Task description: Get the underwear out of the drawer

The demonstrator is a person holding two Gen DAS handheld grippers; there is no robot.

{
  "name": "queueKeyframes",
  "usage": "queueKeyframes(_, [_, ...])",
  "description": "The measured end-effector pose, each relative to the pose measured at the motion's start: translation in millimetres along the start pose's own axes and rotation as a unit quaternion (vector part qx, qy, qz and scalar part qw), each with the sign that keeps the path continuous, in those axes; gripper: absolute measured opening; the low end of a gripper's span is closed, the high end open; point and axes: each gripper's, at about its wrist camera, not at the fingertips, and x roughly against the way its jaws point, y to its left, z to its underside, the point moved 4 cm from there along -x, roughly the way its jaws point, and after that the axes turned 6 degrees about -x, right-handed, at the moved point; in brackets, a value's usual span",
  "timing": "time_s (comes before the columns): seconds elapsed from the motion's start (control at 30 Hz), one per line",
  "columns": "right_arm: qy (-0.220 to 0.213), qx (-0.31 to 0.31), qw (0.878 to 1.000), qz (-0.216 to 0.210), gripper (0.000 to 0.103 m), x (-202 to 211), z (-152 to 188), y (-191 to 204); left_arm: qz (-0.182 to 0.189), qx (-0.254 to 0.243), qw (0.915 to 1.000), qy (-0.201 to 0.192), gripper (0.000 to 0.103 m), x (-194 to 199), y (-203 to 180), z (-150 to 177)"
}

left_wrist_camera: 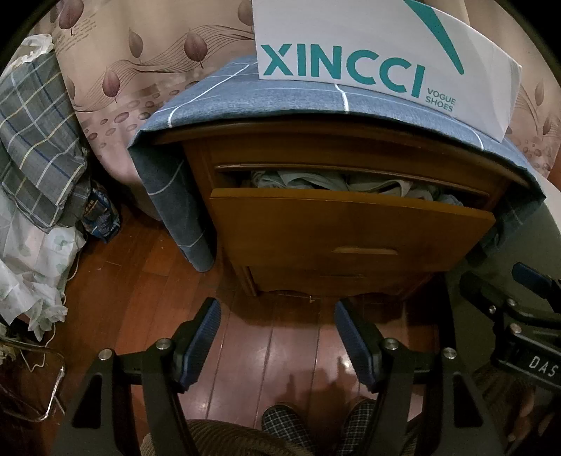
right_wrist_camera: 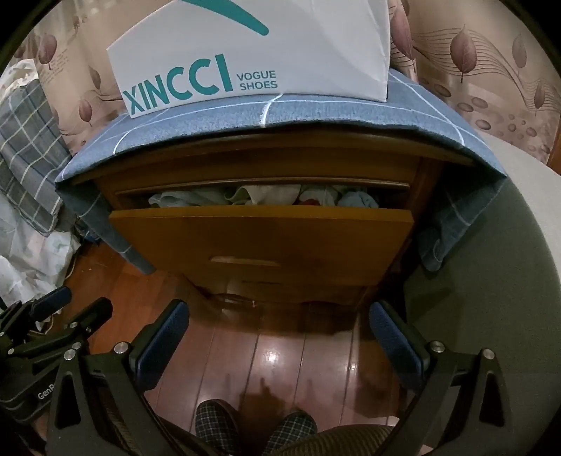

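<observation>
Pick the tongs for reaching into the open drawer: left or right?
Right, probably. The right tongs stand wide open and empty, roughly centred under the drawer, facing the clothes. The left tongs gape narrower and sit lower-left of the gap.

We are reading one large print on the white shoe box (left_wrist_camera: 350,31) standing on the blue cloth (left_wrist_camera: 245,101) over the wooden cabinet: "XINCCI" in big teal capitals, with "VOGUE SHOES" in small teal capitals on two lines at its right. The right wrist view is showing the same box (right_wrist_camera: 298,45) with the same words, the first letter partly cut by the box corner. We are also reading white letters "DAS" on the black body of the right gripper (left_wrist_camera: 540,363), cut off at the picture edge, and "GenP", likewise cut off, on the black body of the left gripper (right_wrist_camera: 45,386). We are finding no numbers legible.
</observation>
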Motion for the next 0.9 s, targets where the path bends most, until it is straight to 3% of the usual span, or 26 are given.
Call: queueKeyframes(0.9, [0.000, 0.000, 1.000, 0.000, 0.102, -0.3, 0.4, 0.5, 0.001, -0.006, 1.0000, 0.000, 0.069, 3.0, 1.2, 0.4])
